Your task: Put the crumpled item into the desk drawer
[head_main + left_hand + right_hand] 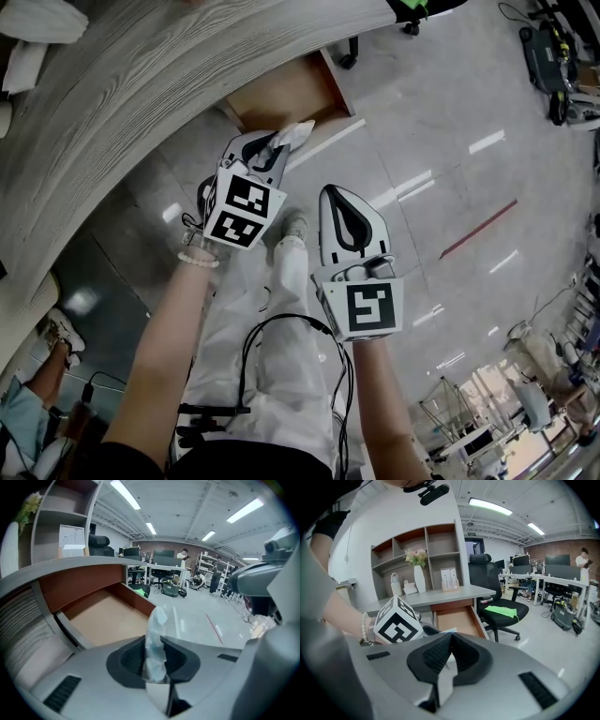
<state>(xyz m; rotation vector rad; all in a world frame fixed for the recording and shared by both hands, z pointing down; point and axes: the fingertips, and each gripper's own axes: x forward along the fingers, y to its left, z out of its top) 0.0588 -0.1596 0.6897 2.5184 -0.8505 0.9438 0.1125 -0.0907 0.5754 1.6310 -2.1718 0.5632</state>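
Mid-carry: my left tongs (pixel 156 662) are pinching the crumpled wad (pixel 157 630), and the open drawer (pixel 101 616) sits at 11 o'clock. Next I reach over it and let go. My right tongs (pixel 451 643) are clenched and empty.

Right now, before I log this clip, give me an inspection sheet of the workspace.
Surface: grey desk, wood grain.
Job's things: drawer open, bottom bare; tissue near its front, not inside.
Clutter: white things on the desk, unclear.
Grippers: left gripper shut on the tissue; right gripper shut, empty.
Cables: black cable looped at the person's waist.
Surroundings: glossy floor, office chair, shelves.
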